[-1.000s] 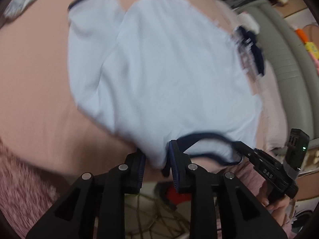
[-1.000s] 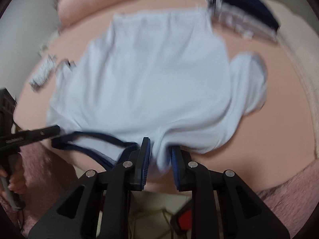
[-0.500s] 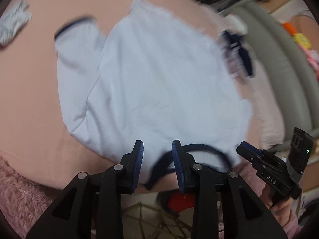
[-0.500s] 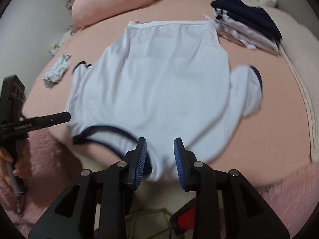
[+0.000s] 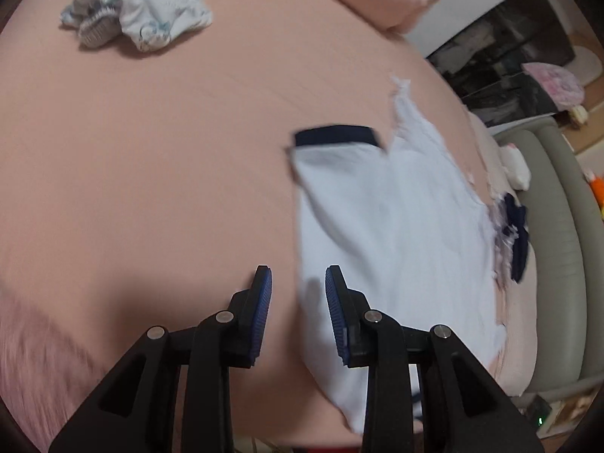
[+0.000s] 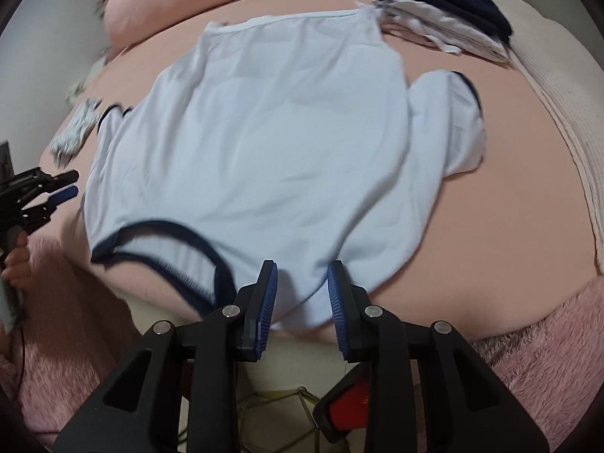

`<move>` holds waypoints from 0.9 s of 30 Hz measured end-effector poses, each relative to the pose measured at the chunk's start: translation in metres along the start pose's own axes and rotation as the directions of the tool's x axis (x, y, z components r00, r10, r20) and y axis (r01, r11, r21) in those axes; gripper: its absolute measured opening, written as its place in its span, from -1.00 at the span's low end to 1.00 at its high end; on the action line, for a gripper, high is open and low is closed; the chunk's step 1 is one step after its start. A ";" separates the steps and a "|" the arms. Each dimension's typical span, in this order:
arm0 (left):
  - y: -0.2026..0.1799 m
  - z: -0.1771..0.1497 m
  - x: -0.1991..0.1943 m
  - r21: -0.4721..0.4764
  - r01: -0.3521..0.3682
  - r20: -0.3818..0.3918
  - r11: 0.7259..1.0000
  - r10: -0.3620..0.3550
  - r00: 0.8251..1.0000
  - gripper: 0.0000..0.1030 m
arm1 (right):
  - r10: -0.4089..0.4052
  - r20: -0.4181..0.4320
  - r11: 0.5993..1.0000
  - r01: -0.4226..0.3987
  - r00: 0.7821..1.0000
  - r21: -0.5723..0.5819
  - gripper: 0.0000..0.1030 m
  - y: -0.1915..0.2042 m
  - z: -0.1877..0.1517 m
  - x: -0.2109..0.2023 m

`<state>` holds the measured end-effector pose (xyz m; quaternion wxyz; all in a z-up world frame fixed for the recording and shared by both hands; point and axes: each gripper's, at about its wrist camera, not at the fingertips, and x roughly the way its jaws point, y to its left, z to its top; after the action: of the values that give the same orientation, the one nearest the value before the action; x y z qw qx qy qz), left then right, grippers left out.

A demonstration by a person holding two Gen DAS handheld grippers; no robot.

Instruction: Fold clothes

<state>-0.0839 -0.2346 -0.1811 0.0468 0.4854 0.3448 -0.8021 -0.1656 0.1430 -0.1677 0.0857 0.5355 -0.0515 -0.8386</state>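
Observation:
A light blue T-shirt (image 6: 271,143) with a navy collar (image 6: 170,238) lies spread flat on the pink bed sheet (image 5: 151,170), collar toward me. My right gripper (image 6: 302,268) is open over the shirt's near shoulder; fabric shows in the gap, but the pads do not press on it. My left gripper (image 5: 298,275) is open too, hovering at the shirt's (image 5: 396,226) left edge, below the sleeve with its navy cuff (image 5: 336,136). The right wrist view shows the left gripper (image 6: 73,183) at the far left, apart from the shirt. The other sleeve (image 6: 449,120) lies out to the right.
A stack of folded navy and white clothes (image 6: 445,19) sits at the far right of the bed. A crumpled white garment (image 5: 139,11) lies far left, and a pink pillow (image 6: 181,3) at the back. A fuzzy pink blanket (image 6: 547,339) hangs over the near edge.
Both grippers have let go of the shirt's shoulders and opened. The left gripper has swung left from the collar to the sleeve side. The shirt now lies flat.

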 end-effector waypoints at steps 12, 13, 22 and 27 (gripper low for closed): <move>-0.062 -0.015 0.038 0.185 0.052 -0.056 0.981 -0.042 0.998 -0.89 | -0.083 0.043 0.973 0.072 0.996 0.221 -0.44 -0.034 0.002 -0.018; -0.065 -0.015 0.031 0.198 0.010 -0.031 0.980 -0.004 0.999 -0.89 | -0.076 0.048 0.966 0.062 0.996 0.251 -0.44 -0.040 0.002 -0.019; -0.048 -0.021 -0.006 0.105 -0.201 0.063 0.974 0.195 0.979 -0.89 | -0.142 -0.029 0.937 0.144 0.989 0.317 -0.44 -0.076 -0.002 -0.005; -0.045 -0.033 -0.010 0.095 -0.199 0.003 0.975 0.200 0.980 -0.79 | -0.168 -0.041 0.942 0.173 0.985 0.287 -0.44 -0.067 0.001 -0.017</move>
<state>-0.0727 -0.1836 -0.1591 0.1028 0.5220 0.2559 -0.8071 -0.1652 0.2125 -0.1645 -0.0661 0.5514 -0.1265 -0.8219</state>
